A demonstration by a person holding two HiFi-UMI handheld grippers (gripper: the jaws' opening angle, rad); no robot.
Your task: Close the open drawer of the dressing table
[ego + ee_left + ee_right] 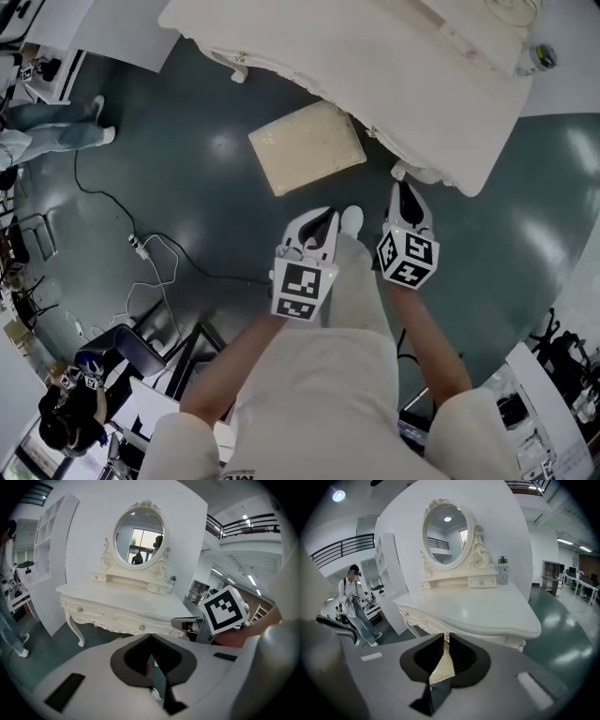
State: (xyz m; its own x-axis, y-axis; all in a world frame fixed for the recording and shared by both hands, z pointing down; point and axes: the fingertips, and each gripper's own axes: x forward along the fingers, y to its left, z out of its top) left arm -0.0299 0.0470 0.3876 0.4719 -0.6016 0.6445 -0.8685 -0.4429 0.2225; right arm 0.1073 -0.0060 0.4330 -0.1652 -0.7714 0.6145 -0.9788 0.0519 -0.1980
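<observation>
The cream dressing table (375, 56) stands just ahead of me, with an oval mirror (139, 538) on top. Its carved front drawers (115, 617) look flush with the frame; I see none standing out. The left gripper (332, 213) hangs in front of the table, over my shoe, shut with its tips touching (151, 634) and nothing held. The right gripper (401, 184) is beside it, near the table's right leg, also shut and empty (447, 633). Neither gripper touches the table.
A cream cushioned stool (307, 145) sits on the dark floor left of the grippers. A bottle (502, 570) stands on the tabletop's right end. A cable (141, 246) trails over the floor at left. A person (354, 602) stands by a white shelf panel (389, 573).
</observation>
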